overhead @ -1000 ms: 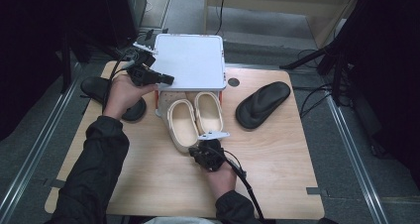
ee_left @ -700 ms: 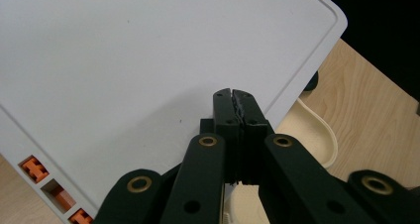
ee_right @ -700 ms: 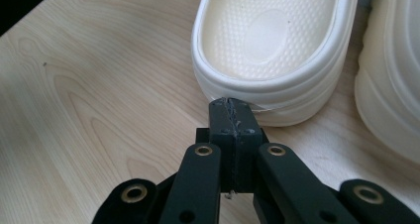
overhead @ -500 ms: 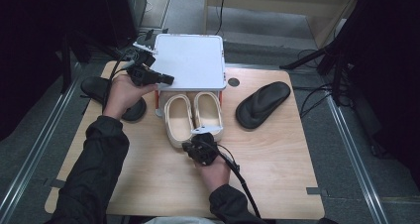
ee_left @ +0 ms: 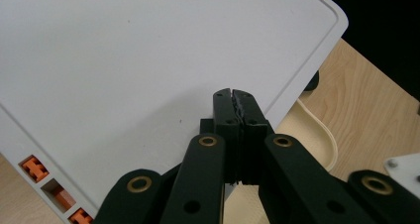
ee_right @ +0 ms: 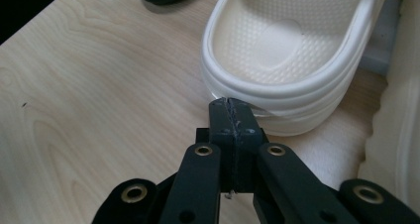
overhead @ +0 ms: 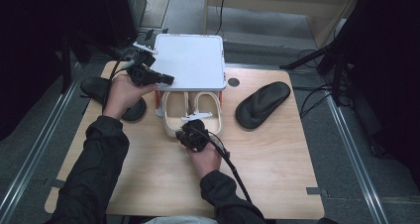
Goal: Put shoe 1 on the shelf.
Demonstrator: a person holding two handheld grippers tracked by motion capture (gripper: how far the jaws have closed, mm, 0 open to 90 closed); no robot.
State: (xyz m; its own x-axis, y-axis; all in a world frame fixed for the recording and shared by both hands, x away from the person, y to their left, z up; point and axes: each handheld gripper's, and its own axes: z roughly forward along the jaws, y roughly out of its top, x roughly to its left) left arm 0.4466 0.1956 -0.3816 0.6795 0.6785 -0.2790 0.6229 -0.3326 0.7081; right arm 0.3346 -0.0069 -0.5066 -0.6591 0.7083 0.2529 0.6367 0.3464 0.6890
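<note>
Now, line by line, with the white box as our landmark:

Cream slippers (overhead: 193,110): the pair lies side by side, toes tucked under the near edge of the white box (overhead: 190,60), heels sticking out toward us on the wooden table (overhead: 277,164).
Right gripper (overhead: 194,133): clenched on nothing; in the right gripper view its closed tip (ee_right: 231,109) sits against the heel rim of one cream slipper (ee_right: 292,60), so we judge we are nudging the pair in under the box.
Left gripper (overhead: 166,78): also closed and empty, resting on the box's left near corner; its own view shows the shut tip (ee_left: 234,100) lying over the white lid (ee_left: 124,75), steadying it.
Doing the step well: we should push low and square on the heel, keep the tip from sliding off the rounded rim, and hold the box firm so it does not shift.
Black sandals: one (overhead: 261,104) lies right of the box, another (overhead: 106,92) left of it, partly behind our left hand.
</note>
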